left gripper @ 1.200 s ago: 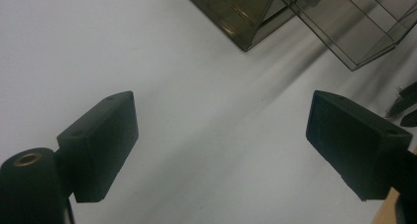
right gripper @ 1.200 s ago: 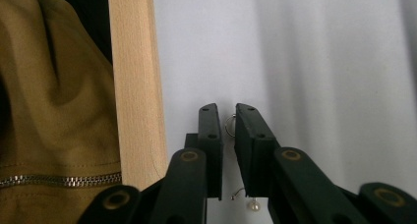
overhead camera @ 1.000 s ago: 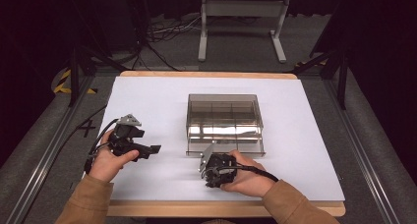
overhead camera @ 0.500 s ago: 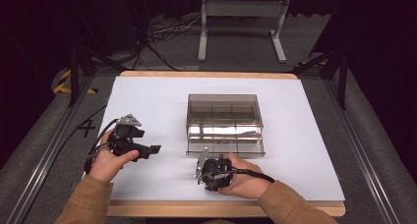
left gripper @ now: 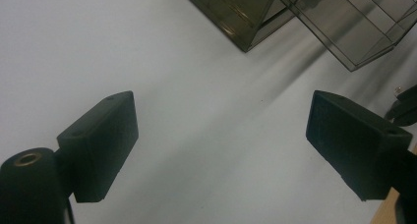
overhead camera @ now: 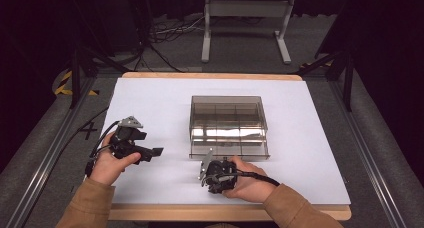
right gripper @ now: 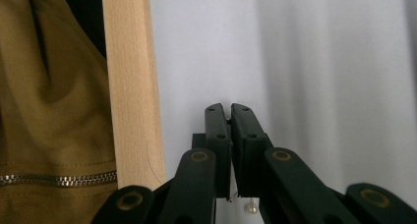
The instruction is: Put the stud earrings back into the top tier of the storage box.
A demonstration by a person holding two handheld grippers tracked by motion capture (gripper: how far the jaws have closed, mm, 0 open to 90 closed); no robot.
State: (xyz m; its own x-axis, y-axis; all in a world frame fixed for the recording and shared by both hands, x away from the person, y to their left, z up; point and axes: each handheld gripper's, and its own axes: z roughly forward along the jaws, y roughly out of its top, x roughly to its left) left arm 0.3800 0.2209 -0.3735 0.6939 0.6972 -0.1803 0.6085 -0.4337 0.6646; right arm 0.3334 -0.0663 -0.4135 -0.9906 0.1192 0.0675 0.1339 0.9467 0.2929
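Pinching an earring (right gripper: 251,207) by its thin wire, my just-closed right hand-held gripper (right gripper: 229,108) could drop it; left hand-held gripper (left gripper: 221,108), at 9 o'clock, gapes.

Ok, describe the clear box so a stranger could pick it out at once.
Start at the white tabletop. Near its middle sits the smoky transparent box, with thin dividers inside. It is the one see-through thing there, lying beyond the right gripper and apart from both.
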